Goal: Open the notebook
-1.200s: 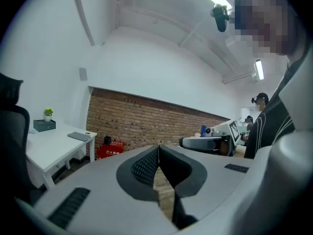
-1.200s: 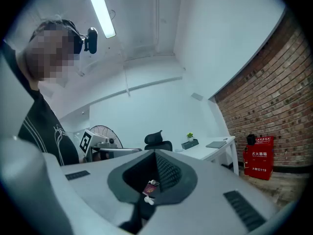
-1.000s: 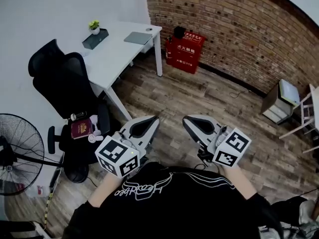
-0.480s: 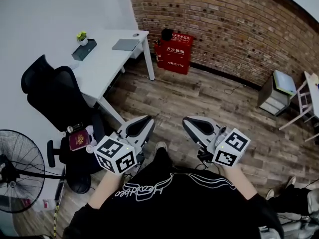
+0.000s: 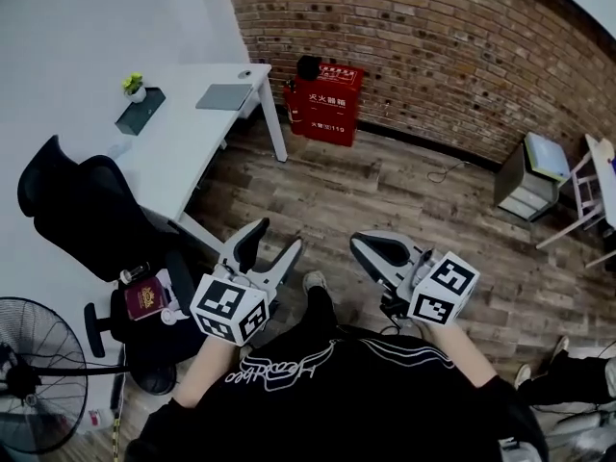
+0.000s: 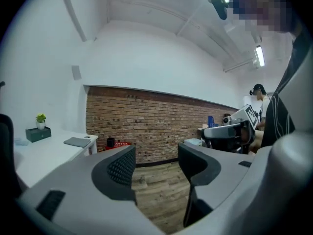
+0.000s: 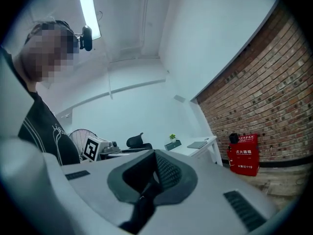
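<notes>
Notebook (image 5: pixel 224 96) lies flat by the counter's (image 5: pixel 178 138) far right corner, well apart; left gripper (image 5: pixel 277 236) is nearer, jaws just opened on nothing, right gripper's (image 5: pixel 361 246) jaws together.

Grey notebook (image 5: pixel 226 96), closed, flat on white desk (image 5: pixel 181 135)

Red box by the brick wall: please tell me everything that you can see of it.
The red box is a squat cabinet, glossy like painted metal, with white characters printed on its front. It stands upright on the wooden floor, close against the brick wall, beside the leg of the white desk. A black object sits on its top left corner. It looks closed.
</notes>
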